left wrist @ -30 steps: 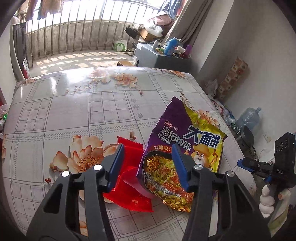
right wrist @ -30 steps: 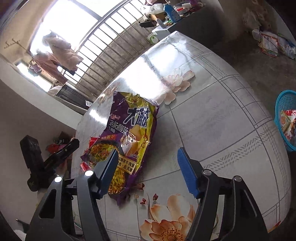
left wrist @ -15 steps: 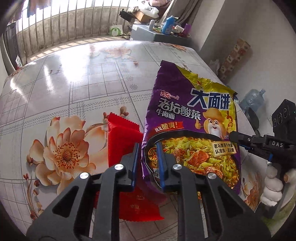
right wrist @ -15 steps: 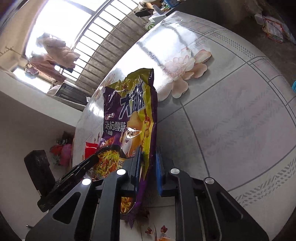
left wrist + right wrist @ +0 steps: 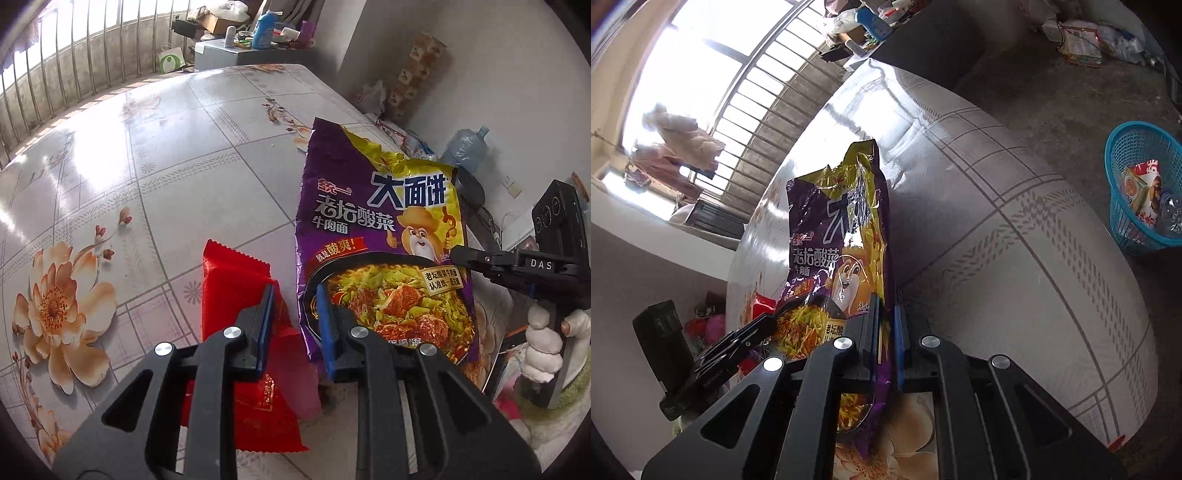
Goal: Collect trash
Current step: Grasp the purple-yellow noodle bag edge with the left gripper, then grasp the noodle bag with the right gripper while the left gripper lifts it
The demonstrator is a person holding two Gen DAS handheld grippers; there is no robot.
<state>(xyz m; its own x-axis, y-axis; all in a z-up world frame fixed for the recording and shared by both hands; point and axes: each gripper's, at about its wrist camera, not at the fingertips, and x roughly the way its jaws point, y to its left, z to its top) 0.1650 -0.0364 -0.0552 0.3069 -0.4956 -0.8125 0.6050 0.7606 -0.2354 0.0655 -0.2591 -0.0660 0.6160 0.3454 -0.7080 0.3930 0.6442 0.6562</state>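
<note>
right tongs (image 5: pixel 884 332) clamped on purple noodle bag (image 5: pixel 838 236) lifted off desk (image 5: pixel 1015 229), left tongs (image 5: pixel 295 310) opening over red wrapper (image 5: pixel 236 295) still lying there; basket (image 5: pixel 1137 236) at 3 o'clock holds some trash.

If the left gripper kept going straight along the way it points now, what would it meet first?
Most likely the red wrapper: the left gripper, its jaws opening, points down at its right edge, beside the purple noodle packet. Depth is unclear, so it might catch that packet's left edge instead.
</note>
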